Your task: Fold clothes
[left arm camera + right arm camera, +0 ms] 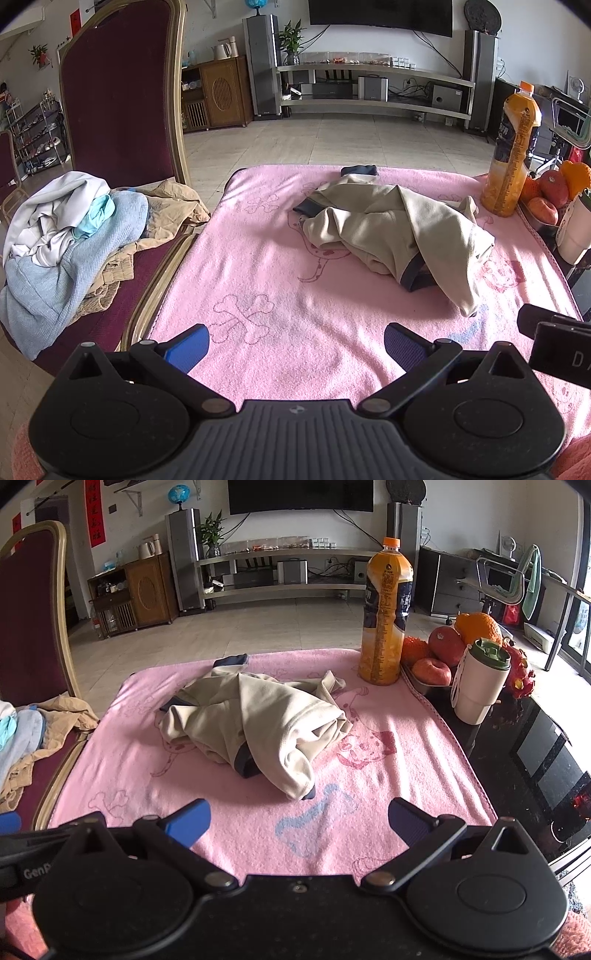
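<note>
your left gripper [296, 343] wide open, holding nothing | your right gripper [299, 821] same, spread over the pink towel [369, 775] | beige garment [258, 720] crumpled mid-towel, its shape hard to read | clothes pile [66, 236] on chair [122, 92], partly cut off | juice bottle [386, 616] far right

We see a garment [258, 723] heaped mid-blanket [388, 775] on the worktop, bottle [386, 616] and fruit [447, 642] behind-right, chair [122, 103] with clothes [62, 236] left.
</note>
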Tool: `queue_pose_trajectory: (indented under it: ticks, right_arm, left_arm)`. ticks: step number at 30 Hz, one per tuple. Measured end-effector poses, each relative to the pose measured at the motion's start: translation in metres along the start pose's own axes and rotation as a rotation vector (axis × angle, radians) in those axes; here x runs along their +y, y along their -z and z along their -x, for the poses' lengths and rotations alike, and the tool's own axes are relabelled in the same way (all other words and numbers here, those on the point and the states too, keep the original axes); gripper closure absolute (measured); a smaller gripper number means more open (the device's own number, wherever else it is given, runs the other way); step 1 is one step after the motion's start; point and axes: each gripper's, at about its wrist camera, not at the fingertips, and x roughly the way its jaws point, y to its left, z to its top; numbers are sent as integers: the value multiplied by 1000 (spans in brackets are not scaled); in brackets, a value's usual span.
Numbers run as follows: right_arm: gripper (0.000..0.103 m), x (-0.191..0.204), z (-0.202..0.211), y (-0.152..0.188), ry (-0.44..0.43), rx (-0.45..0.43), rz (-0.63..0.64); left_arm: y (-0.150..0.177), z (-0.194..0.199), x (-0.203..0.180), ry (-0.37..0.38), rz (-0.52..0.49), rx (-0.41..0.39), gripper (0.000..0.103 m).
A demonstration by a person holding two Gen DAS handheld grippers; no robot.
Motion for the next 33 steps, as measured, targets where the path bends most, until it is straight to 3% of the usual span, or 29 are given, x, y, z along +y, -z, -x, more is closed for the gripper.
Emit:
queue_pose_trajectory:
  ticks: [22,28,33]
  right_arm:
    - [0,-2,-3,-7,-5,-3,-1]
    - [0,-25,-13,-26,-7,-20,-45]
    - [0,-39,-33,-48,-65,-65,-60]
  left_arm:
    - [-5,-4,7,-2,12,10,0]
    - [-17,-25,11,28,22,54,0]
    - [-29,-48,5,66,-22,51,0]
